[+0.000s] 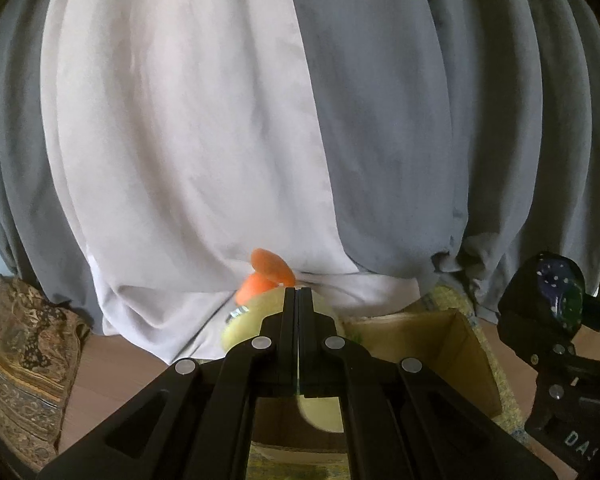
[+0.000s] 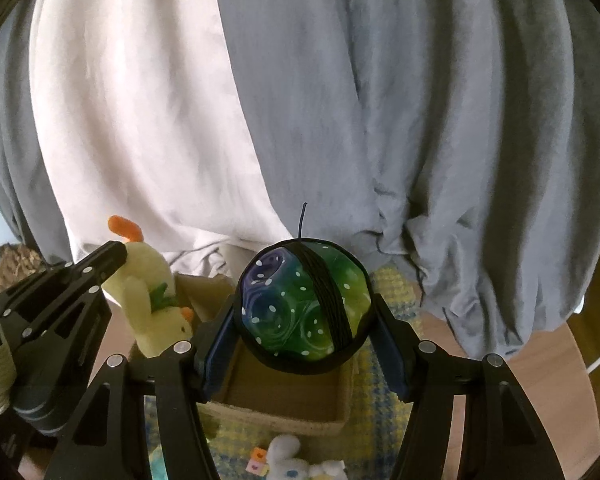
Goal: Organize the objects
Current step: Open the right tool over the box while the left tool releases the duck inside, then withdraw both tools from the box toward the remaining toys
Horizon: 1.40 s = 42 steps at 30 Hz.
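L gripper (image 1: 298, 300) clamped on plush duck (image 2: 156, 300) | R gripper (image 2: 304, 300) gripping ball (image 2: 300, 300) | both above cardboard box (image 2: 284, 392) (R more centered, prob drops 1st)

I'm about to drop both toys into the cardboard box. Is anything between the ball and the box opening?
Nothing visible. The right gripper holds the ball above the open cardboard box; the yellow plush duck, in the left gripper, hangs over the box's left side.

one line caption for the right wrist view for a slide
Right gripper holds a green-blue ball over the cardboard box; left gripper holds a yellow plush duck.
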### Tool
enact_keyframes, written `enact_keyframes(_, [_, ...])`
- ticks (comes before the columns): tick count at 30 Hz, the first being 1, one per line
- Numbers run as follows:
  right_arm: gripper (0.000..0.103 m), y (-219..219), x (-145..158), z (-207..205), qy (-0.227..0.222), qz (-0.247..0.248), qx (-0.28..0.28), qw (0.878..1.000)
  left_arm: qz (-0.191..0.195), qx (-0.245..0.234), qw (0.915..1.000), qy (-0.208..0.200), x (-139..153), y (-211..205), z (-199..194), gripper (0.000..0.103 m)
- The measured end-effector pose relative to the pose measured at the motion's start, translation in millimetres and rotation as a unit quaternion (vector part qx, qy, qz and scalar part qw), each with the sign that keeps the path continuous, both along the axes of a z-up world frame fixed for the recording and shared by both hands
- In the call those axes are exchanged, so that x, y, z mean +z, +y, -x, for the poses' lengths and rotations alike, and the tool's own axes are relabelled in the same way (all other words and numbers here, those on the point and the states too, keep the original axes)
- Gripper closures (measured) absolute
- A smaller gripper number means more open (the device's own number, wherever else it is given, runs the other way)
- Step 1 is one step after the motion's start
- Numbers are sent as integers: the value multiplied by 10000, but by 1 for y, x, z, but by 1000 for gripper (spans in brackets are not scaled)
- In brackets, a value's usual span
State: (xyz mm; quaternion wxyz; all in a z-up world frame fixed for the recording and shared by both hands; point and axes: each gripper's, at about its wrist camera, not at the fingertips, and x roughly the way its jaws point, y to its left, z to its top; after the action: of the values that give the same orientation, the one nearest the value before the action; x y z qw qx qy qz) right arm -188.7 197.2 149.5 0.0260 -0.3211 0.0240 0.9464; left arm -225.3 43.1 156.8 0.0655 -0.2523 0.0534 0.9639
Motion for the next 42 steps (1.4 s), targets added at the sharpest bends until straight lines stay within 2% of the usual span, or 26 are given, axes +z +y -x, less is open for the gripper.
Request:
enact_keyframes(16, [39, 7, -31, 32, -578, 306, 163, 9977, 141, -39, 9990, -431, -23, -2, 17, 101])
enact_keyframes(17, [37, 7, -30, 31, -582, 309, 154, 9977, 159, -32, 9989, -447, -23, -2, 17, 99])
enact_keyframes(18, [28, 7, -30, 31, -567, 310, 140, 9978, 173, -23, 9988, -468, -24, -2, 16, 97])
enact_keyframes(19, [16, 8, -28, 30, -538, 301, 110, 9980, 169, -20, 9986, -494, -25, -2, 16, 89])
enact_keyframes(20, [11, 8, -27, 29, -503, 297, 81, 9983, 163, -21, 9986, -506, -25, -3, 16, 74])
enact_keyframes(21, [6, 9, -25, 26, -444, 296, 56, 9986, 167, -4, 9986, -501, -26, -3, 15, 64])
enact_keyframes(22, [5, 9, -23, 25, -405, 280, 43, 9988, 181, 52, 9987, -474, -25, -5, 13, 44])
enact_keyframes(23, [5, 8, -21, 22, -383, 240, 24, 9990, 177, 101, 9988, -434, -25, -6, 12, 33])
enact_keyframes(25, [5, 8, -20, 22, -402, 222, 10, 9989, 145, 156, 9990, -388, -23, -9, 8, 25])
enact_keyframes(26, [5, 8, -19, 21, -412, 230, 6, 9989, 149, 184, 9989, -401, -23, -10, 6, 18])
enact_keyframes(28, [4, 8, -19, 18, -411, 229, -25, 9989, 162, 284, 9987, -389, -22, -13, 3, 10])
enact_keyframes(32, [2, 8, -18, 9, -417, 273, -62, 9987, 178, 335, 9986, -360, -20, -19, -7, 3])
enact_keyframes(42, [1, 6, -17, -20, -326, 222, -224, 9990, 202, 323, 9985, -389, -19, -26, -38, 1])
